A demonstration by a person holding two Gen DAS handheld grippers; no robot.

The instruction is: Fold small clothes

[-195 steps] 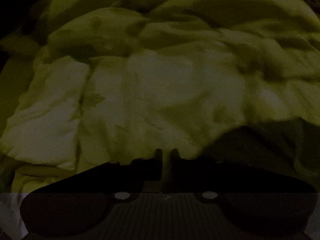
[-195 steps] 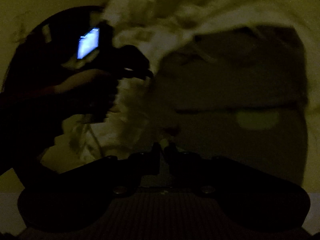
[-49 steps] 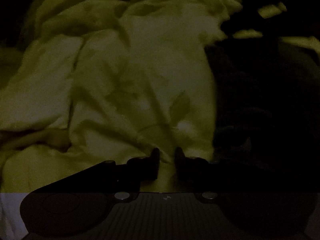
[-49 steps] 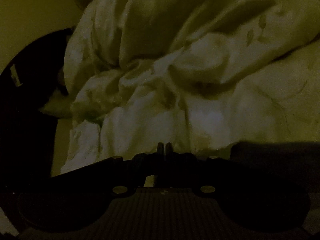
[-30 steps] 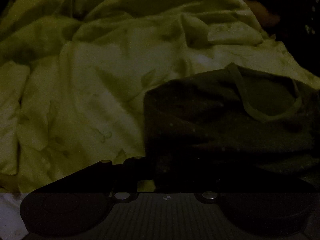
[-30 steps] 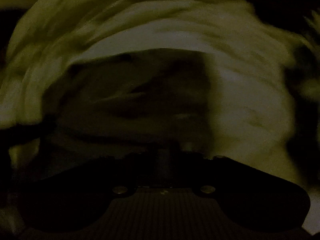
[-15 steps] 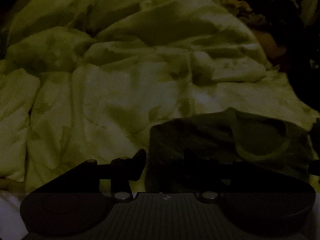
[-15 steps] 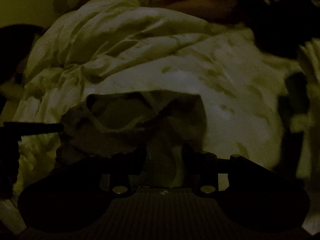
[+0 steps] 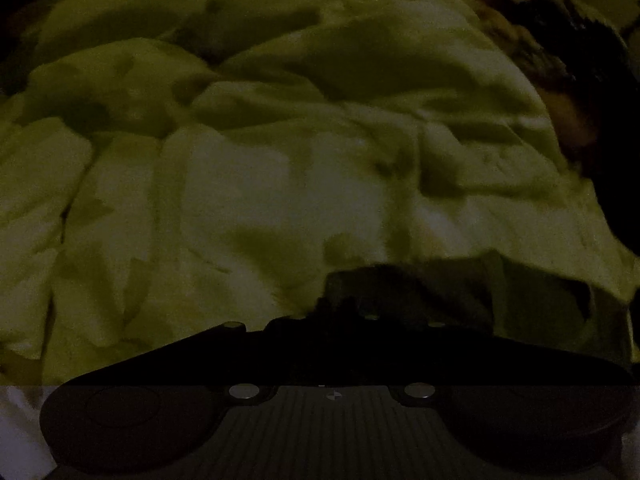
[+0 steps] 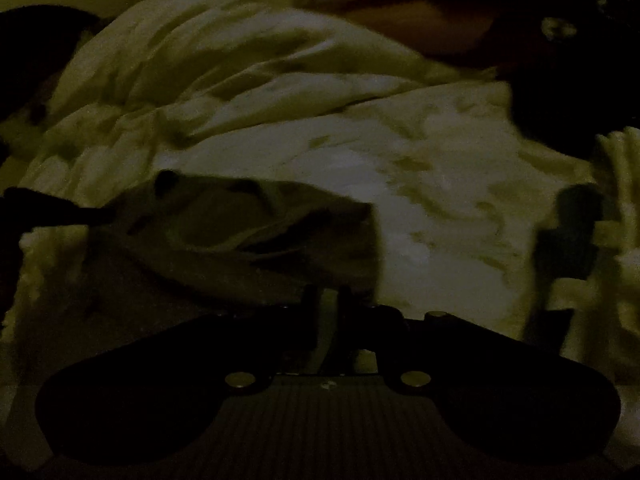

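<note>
The scene is very dark. A small dark garment [image 10: 248, 240] lies on a pale rumpled bedcover [image 10: 440, 200]. In the right wrist view my right gripper [image 10: 328, 292] has its fingers close together at the garment's near right edge, with cloth between them. In the left wrist view the garment [image 9: 440, 288] shows just beyond my left gripper [image 9: 336, 304], whose fingers are close together on its near left edge. The left gripper's dark finger [image 10: 44, 204] also shows at the garment's left side in the right wrist view.
The pale bedcover [image 9: 260, 180] with leaf print fills both views in heavy folds. A dark patterned mass [image 9: 592, 100] lies at the far right, also in the right wrist view [image 10: 560, 60]. A dark upright shape [image 10: 568, 248] stands to the right.
Half a second ago both grippers were open over the garment's near edge. Now both have closed on it and sit lower, nearer the cloth.
</note>
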